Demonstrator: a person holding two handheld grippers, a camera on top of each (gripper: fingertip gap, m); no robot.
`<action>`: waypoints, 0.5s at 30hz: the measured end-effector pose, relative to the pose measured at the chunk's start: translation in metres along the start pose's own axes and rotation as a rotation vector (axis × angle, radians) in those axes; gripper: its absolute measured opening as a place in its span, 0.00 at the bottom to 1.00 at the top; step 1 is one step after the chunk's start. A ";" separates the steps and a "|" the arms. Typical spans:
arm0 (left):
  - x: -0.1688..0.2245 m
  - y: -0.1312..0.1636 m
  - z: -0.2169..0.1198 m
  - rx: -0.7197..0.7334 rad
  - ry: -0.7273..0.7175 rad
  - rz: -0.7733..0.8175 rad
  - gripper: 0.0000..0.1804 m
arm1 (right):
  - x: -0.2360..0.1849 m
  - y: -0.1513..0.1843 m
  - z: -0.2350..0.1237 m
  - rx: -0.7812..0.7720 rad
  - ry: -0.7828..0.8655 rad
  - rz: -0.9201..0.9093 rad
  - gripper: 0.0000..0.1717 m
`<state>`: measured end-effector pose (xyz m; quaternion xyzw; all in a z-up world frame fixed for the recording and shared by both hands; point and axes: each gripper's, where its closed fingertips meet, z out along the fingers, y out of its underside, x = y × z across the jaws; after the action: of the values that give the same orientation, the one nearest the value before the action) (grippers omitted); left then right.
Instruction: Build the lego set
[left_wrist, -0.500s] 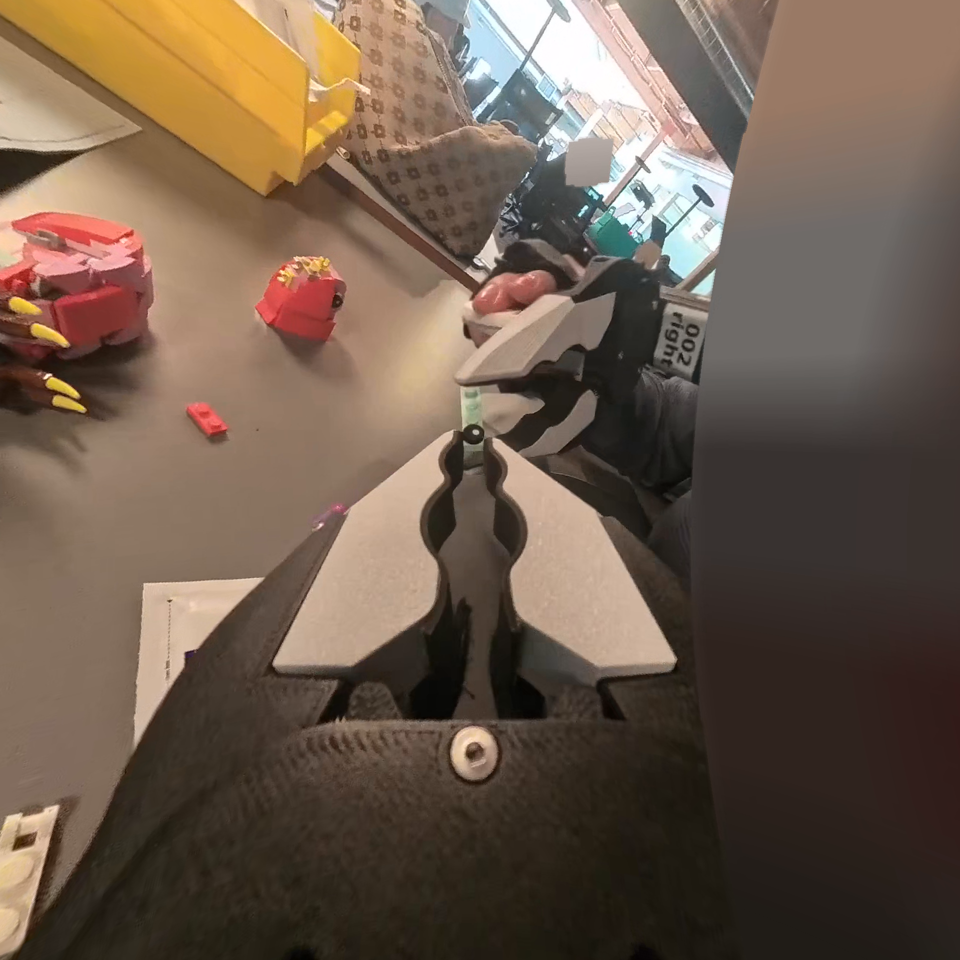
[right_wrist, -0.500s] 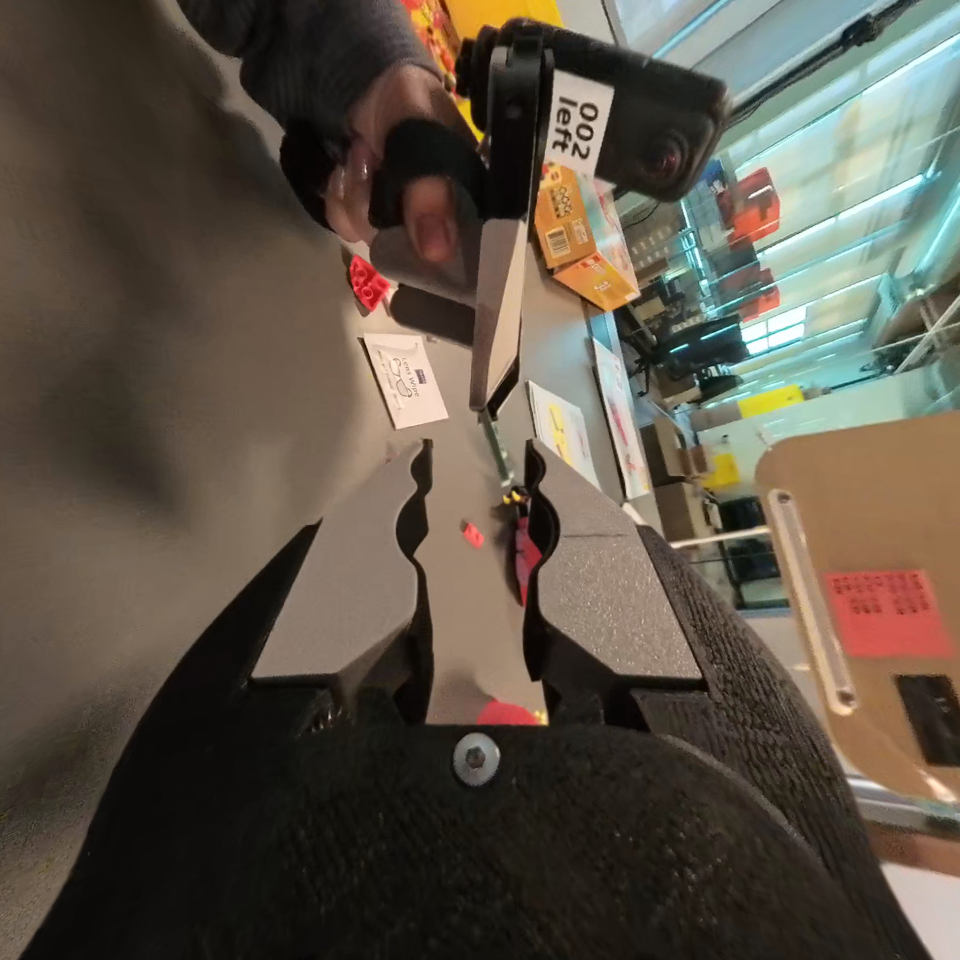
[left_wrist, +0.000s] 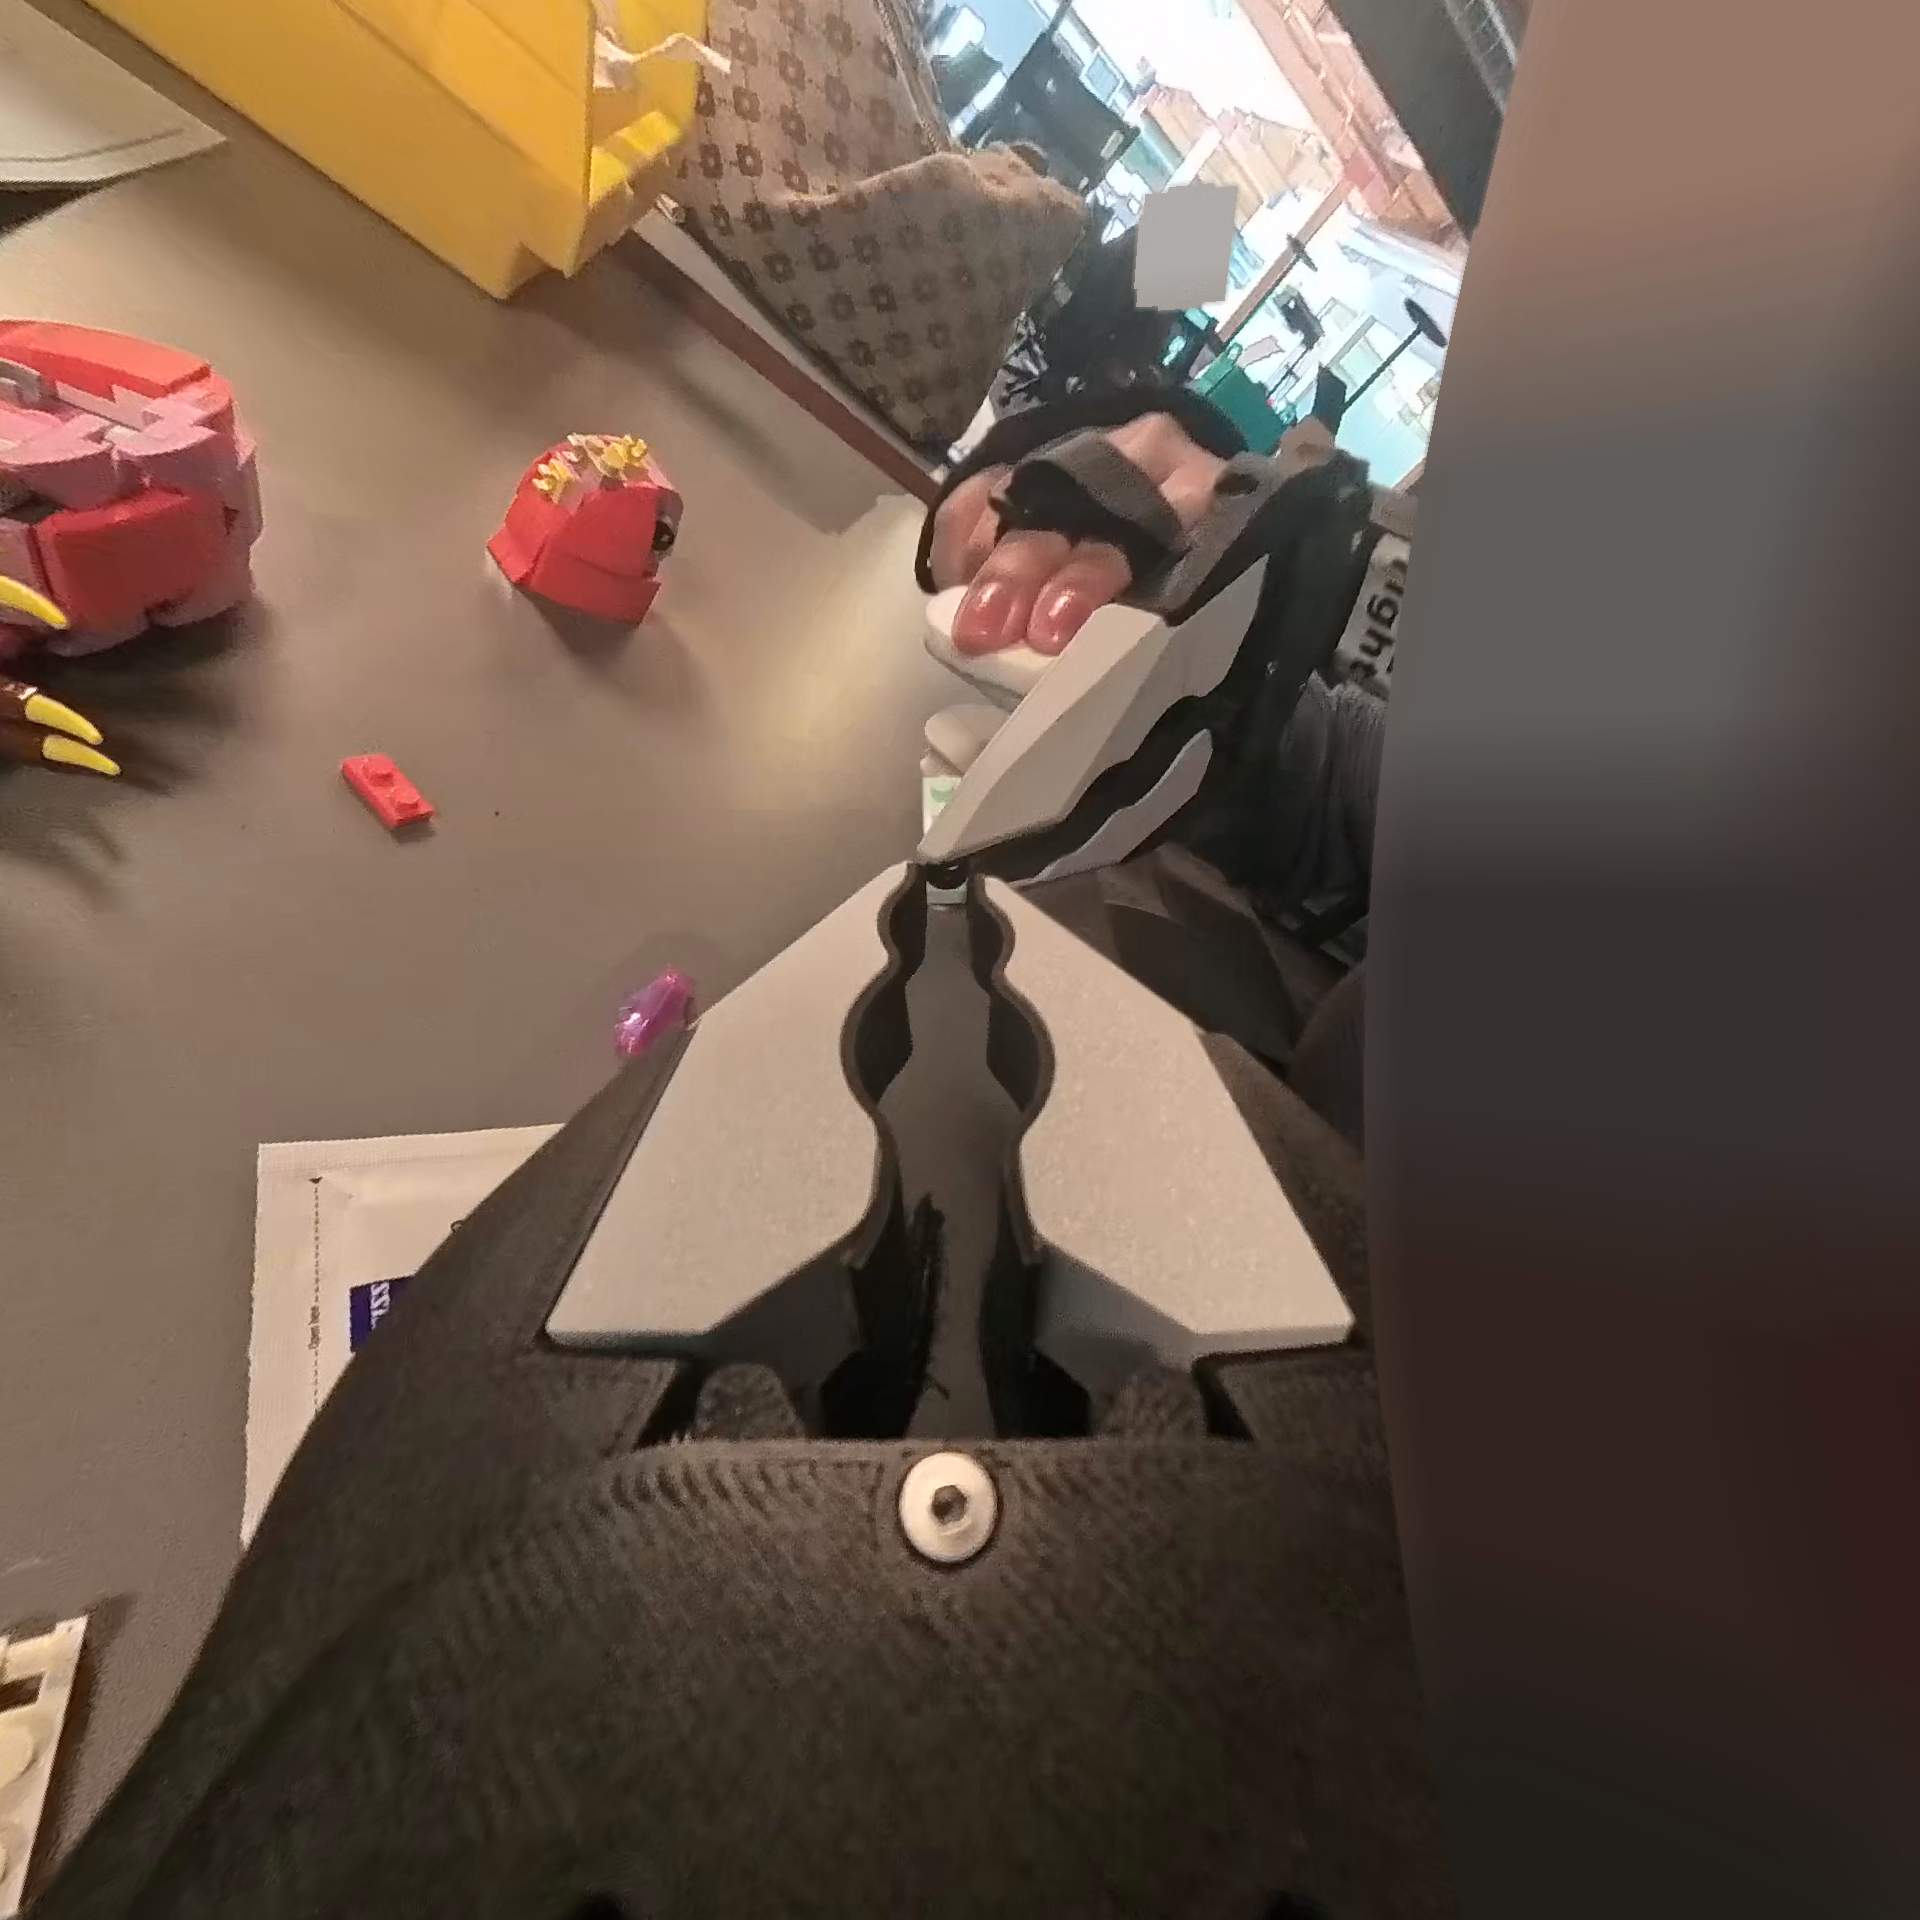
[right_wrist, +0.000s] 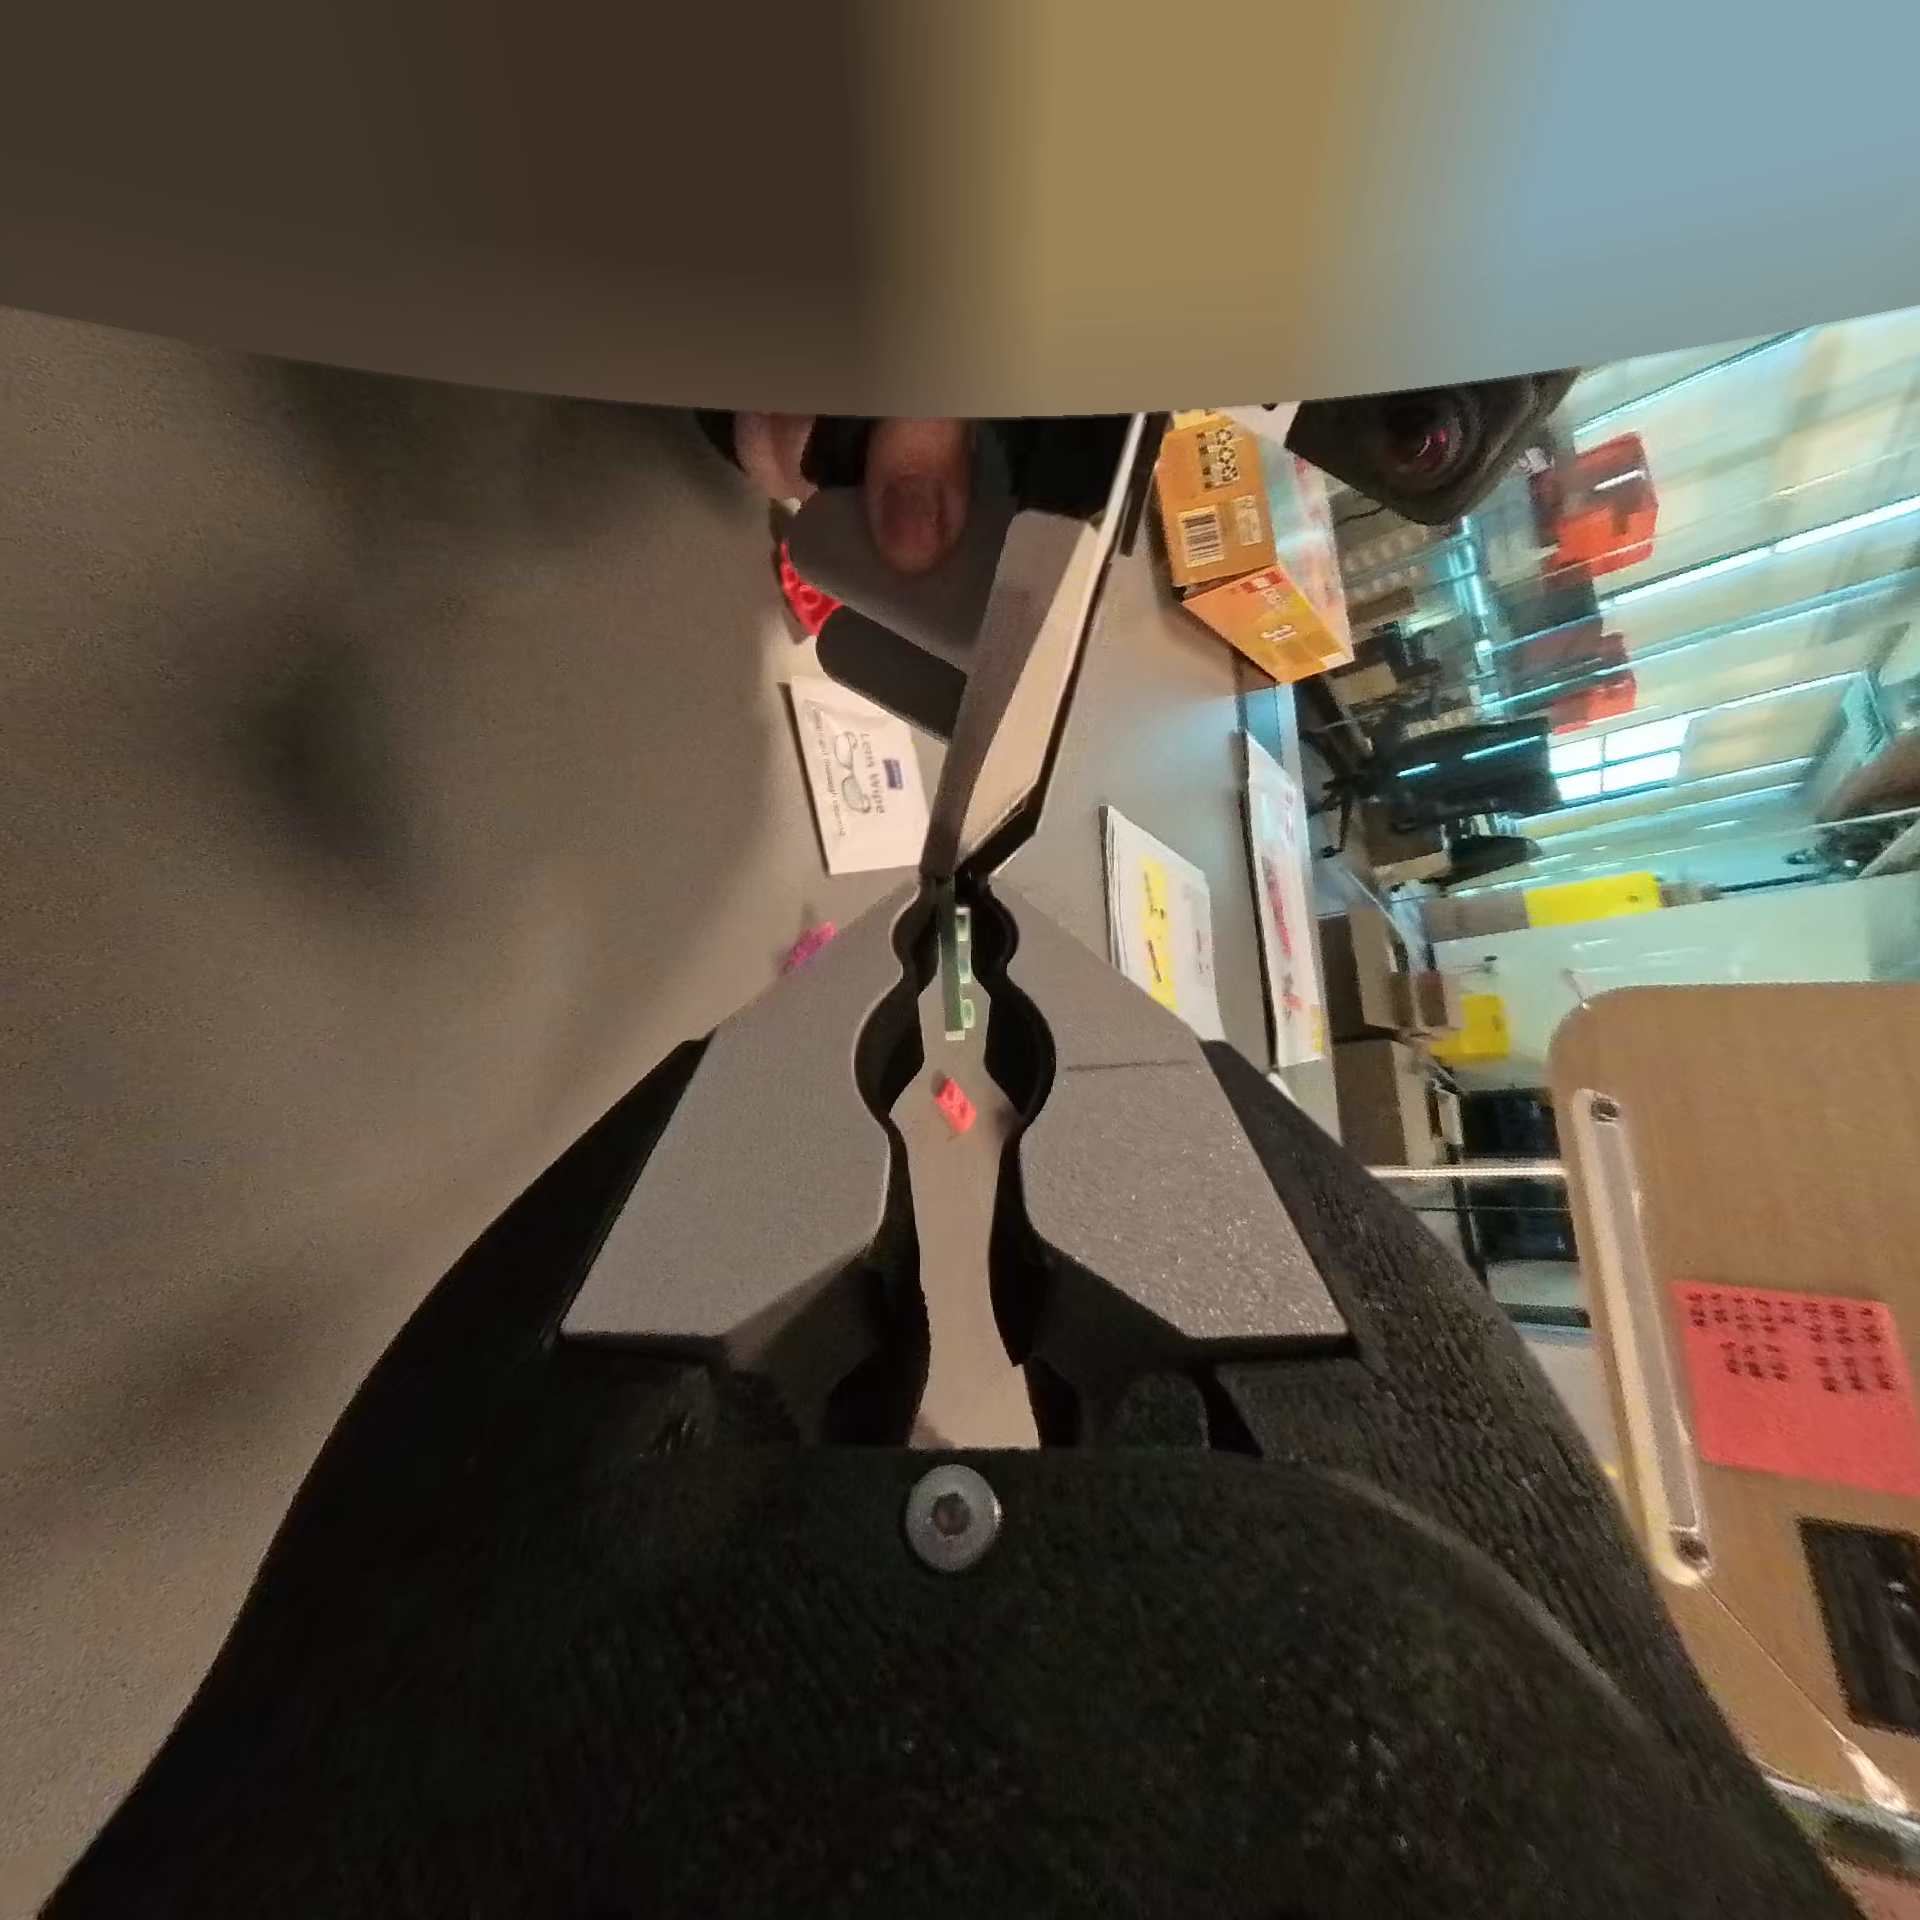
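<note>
Thin green strip pinched by left gripper and right gripper, jaws nearly closed. Looks light, stiff, maybe slippy. Best gripped across flat sides.

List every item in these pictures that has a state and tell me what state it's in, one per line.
Left gripper: closed on thin pale green studded brick strip, held off the table.
Right gripper: closed on the same strip.
Small flat red brick plate: lying loose on grey table.
Translucent pink piece: lying loose.
White sachet: flat, unopened.
</note>
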<state>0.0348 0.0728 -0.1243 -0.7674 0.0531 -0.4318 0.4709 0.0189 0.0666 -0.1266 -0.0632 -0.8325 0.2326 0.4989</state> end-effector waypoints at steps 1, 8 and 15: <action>0.000 0.001 0.001 -0.006 -0.007 0.007 0.03 | -0.001 0.000 0.000 0.000 -0.003 0.002 0.02; -0.009 0.019 0.006 -0.122 -0.119 0.112 0.04 | -0.025 0.004 -0.005 0.061 -0.083 0.177 0.18; -0.013 0.051 0.005 -0.296 -0.331 0.404 0.03 | -0.029 0.047 -0.015 -0.004 -0.074 0.567 0.23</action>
<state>0.0463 0.0544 -0.1725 -0.8615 0.1896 -0.1859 0.4327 0.0403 0.1031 -0.1649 -0.2860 -0.7997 0.3632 0.3830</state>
